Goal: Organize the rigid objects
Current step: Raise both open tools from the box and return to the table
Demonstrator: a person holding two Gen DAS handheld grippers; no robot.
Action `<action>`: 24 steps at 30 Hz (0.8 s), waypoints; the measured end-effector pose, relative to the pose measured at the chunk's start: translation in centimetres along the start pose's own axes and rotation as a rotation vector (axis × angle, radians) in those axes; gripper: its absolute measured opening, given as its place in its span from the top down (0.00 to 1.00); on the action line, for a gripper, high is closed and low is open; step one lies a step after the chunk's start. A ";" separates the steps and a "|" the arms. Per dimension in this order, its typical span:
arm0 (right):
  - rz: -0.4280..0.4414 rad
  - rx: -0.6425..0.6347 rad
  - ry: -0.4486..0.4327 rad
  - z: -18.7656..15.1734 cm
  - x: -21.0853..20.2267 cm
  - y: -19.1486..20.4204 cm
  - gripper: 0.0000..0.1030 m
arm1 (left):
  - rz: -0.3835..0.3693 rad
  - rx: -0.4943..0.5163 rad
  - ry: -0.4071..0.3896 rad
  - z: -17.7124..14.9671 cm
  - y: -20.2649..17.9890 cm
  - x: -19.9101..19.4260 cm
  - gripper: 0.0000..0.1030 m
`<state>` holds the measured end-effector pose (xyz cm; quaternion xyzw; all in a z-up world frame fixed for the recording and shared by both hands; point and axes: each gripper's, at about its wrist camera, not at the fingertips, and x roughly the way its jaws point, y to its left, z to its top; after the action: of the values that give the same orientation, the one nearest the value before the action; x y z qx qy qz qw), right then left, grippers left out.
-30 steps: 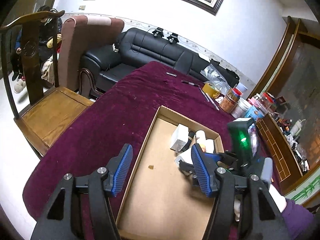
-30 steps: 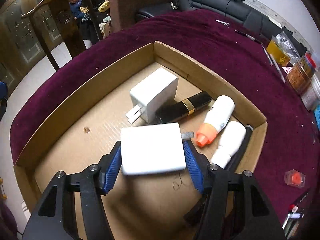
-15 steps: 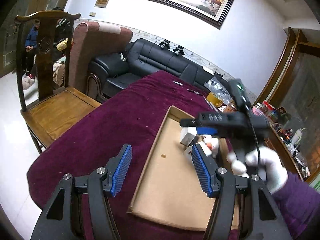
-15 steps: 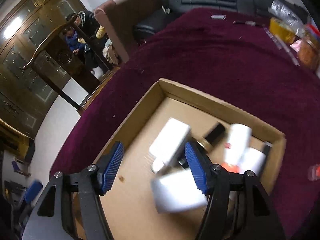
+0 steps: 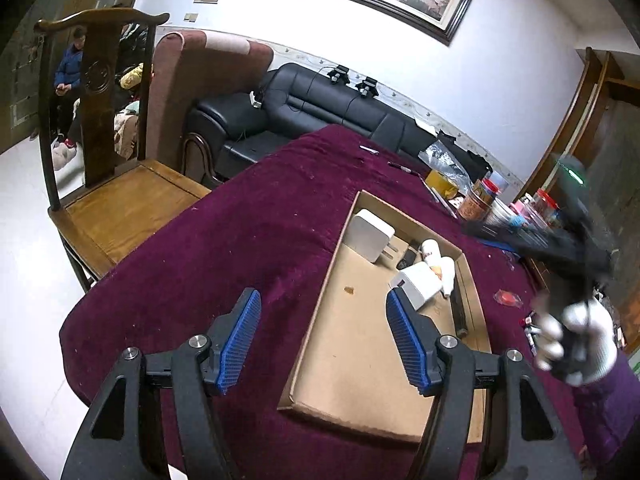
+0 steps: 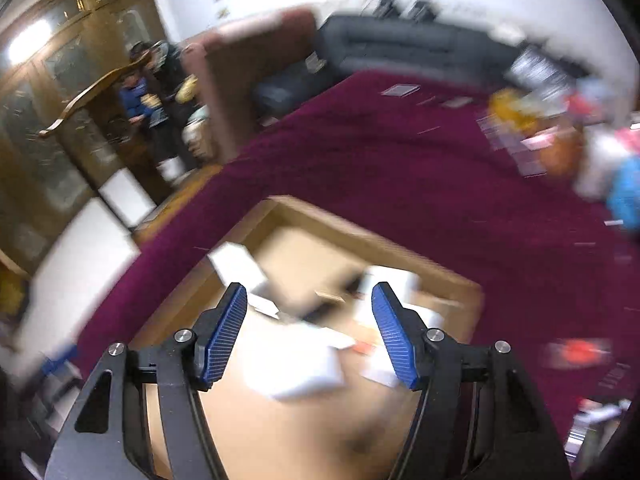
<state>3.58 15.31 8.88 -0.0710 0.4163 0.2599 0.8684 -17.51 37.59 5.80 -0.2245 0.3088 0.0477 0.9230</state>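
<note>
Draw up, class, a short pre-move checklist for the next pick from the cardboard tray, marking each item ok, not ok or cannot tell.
1. Left tongs open and empty: ok.
2. Right tongs open and empty: ok.
3. Right wrist view sharp enough to aim: not ok, motion blur.
4. White charger lying inside the cardboard tray: ok.
5. White power block free of the bottles: cannot tell.

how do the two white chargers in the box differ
The plug charger lies at the box's far corner with its prongs showing; the flat charger lies nearer the middle, port end showing, no prongs visible. The plug charger looks bulkier. The flat charger touches the white bottles; the plug charger lies apart from them. Both are white, boxy and ungripped.
</note>
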 end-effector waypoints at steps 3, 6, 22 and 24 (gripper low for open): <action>-0.201 0.032 -0.121 -3.8 -5.6 -4.8 0.37 | -0.037 0.025 0.013 -0.3 -1.2 -0.1 0.43; -0.381 0.085 -0.203 -7.6 -9.8 -8.8 0.24 | -0.088 0.043 0.043 -0.5 -3.0 0.3 0.42; -0.270 0.619 -0.255 -16.6 -17.6 -24.6 0.21 | -0.150 0.258 0.241 -1.9 -18.7 0.9 0.42; -0.220 0.723 -0.284 -16.4 -16.8 -27.7 0.21 | -0.154 0.303 0.257 -2.7 -21.1 1.0 0.41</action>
<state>-2.28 -20.54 8.50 0.2315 0.3468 0.0091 0.9089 -13.39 17.44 11.46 -0.1102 0.4094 -0.0990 0.9003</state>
